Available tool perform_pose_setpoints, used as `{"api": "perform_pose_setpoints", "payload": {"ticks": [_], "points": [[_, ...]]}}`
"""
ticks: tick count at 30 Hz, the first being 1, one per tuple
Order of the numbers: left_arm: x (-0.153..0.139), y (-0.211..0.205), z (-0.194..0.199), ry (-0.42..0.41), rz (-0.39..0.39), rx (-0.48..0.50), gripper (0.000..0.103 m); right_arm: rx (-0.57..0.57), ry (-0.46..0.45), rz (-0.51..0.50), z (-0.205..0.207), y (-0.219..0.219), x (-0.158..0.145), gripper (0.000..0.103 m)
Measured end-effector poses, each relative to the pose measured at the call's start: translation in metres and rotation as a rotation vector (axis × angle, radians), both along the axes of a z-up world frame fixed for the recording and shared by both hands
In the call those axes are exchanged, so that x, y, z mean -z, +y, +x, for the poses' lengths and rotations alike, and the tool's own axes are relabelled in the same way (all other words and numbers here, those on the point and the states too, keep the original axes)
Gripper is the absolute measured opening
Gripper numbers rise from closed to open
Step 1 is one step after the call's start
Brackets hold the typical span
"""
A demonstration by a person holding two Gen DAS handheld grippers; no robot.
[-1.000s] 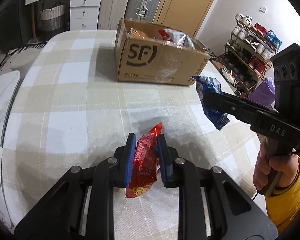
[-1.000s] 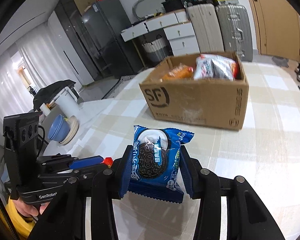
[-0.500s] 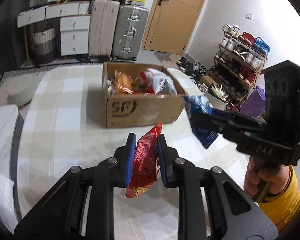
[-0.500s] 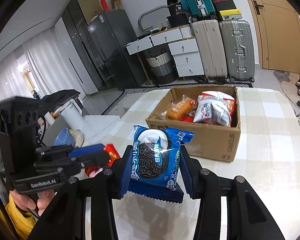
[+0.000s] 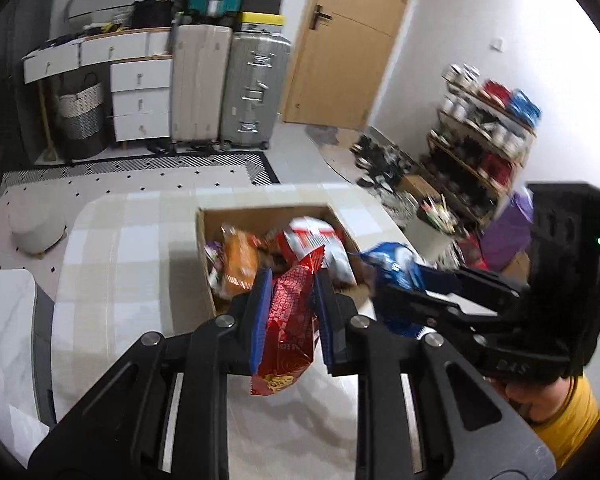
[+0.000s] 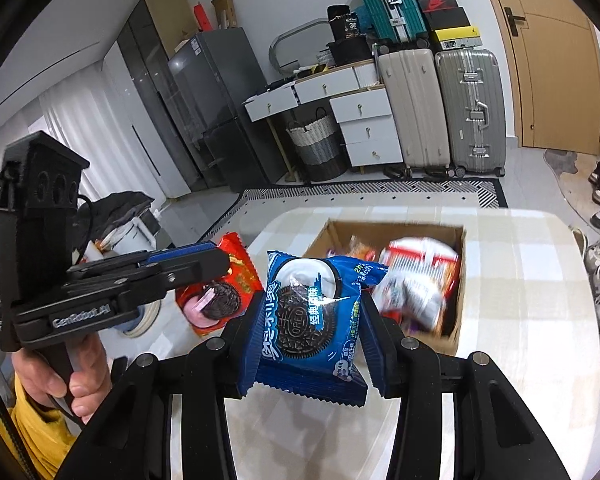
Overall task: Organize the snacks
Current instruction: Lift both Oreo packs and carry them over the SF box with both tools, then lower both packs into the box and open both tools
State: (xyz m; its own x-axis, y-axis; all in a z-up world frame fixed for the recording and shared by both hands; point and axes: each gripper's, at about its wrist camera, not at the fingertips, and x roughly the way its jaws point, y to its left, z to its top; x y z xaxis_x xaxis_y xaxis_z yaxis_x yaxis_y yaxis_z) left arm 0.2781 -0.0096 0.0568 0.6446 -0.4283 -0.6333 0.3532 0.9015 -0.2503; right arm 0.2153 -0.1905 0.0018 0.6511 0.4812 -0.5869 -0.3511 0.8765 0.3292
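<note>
1. Two grippers, both loaded: left gripper (image 5: 290, 316) clamps a red snack packet (image 5: 290, 320); right gripper (image 6: 310, 322) clamps a blue Oreo packet (image 6: 312, 312).
2. Both packets are held off the checked table (image 5: 112, 264), near the open cardboard box (image 6: 458, 312) of snacks.
3. Right view alone: the red packet's cookie picture, a refrigerator (image 6: 220, 112).
4. Left view alone: a shoe rack (image 5: 480, 148).

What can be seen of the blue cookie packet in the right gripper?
The blue cookie packet is a glossy plastic pouch with crimped, saw-toothed ends, printed with a dark sandwich cookie, a white cream swirl and white lettering. It looks sealed and puffy. The right gripper is shut on its two side edges, holding it face-up and slightly tilted in the air above the checked table, short of the open cardboard box. Only the blue pads touch it. The left wrist view shows it blurred.
</note>
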Motion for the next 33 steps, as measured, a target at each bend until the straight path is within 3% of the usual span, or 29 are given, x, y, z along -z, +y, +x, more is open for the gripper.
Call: {"api": "perform_pose_setpoints", "payload": {"ticks": [12,22,33], "points": [[-0.007,-0.017,0.088,0.023,0.001,-0.025,0.019,0.018,-0.014,-0.014,0.092,-0.001,-0.033,0.044],[0.021,-0.034,0.127,0.056,-0.002,-0.007,0.019,0.012,0.059,-0.07,0.15,0.006,-0.002,0.044],[0.064,-0.033,0.144,0.113,-0.007,-0.011,0.019,0.045,0.1,-0.077,0.171,0.004,0.026,0.044]]}}
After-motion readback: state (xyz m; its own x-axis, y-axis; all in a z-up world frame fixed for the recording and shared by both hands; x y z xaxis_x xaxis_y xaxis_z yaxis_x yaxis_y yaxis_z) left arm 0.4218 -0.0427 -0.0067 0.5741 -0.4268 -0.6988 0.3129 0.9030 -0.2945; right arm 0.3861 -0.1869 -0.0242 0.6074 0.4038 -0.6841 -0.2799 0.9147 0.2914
